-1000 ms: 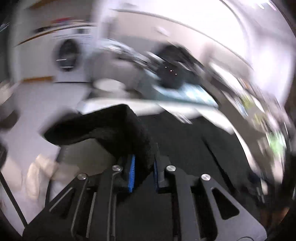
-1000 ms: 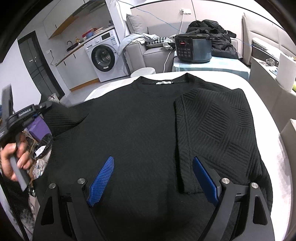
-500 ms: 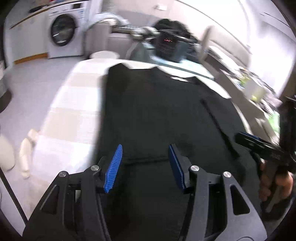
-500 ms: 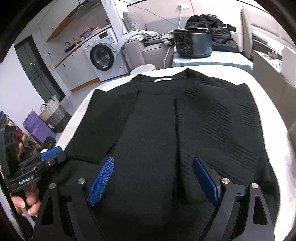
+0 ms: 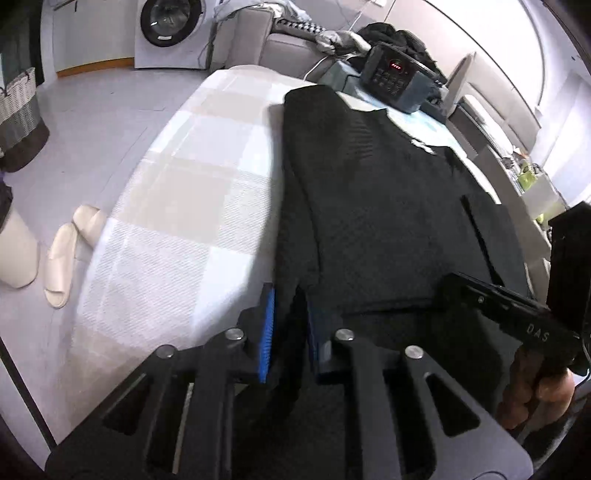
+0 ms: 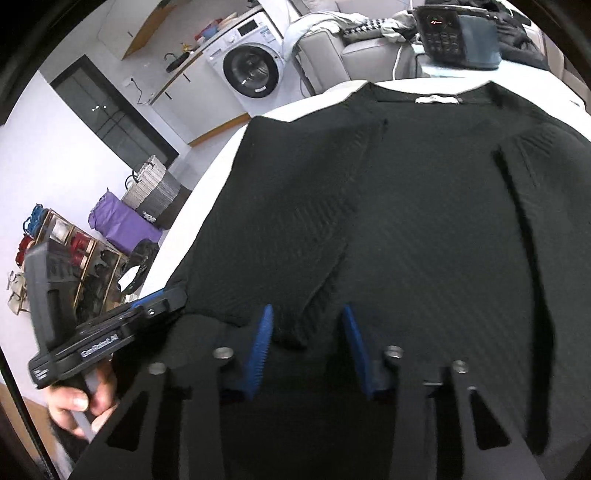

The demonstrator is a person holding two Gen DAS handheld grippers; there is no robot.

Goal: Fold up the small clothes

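**Both grippers at the sweater's near hem**

A black sweater (image 6: 424,206) lies flat on a table (image 5: 192,206) covered with a pale checked cloth, its neck label at the far edge and its hem toward the camera. Both sleeves are folded in over the body: one lies as a slanted panel on the left side in the right wrist view, the other shows as a long fold line on the right.

The left gripper (image 5: 290,325) sits at the sweater's left near corner. Its jaws have just been closing and now stand narrow, the blue pads (image 5: 266,328) pinching a fold of the black knit between them. In the right wrist view the same gripper (image 6: 162,301) reaches the cloth's edge from the left, with a hand (image 6: 79,402) on its grip.

The right gripper (image 6: 306,343) is low over the hem, near the end of the folded left sleeve. Its jaws have just been closing; they stand partly apart, with black fabric bunched between the pads. Whether the pads press on it I cannot tell. In the left wrist view this gripper (image 5: 461,291) rests at the hem on the right.

Behind the table stand a washer (image 6: 251,72), a sofa (image 5: 291,48) and a cooker (image 6: 458,35).
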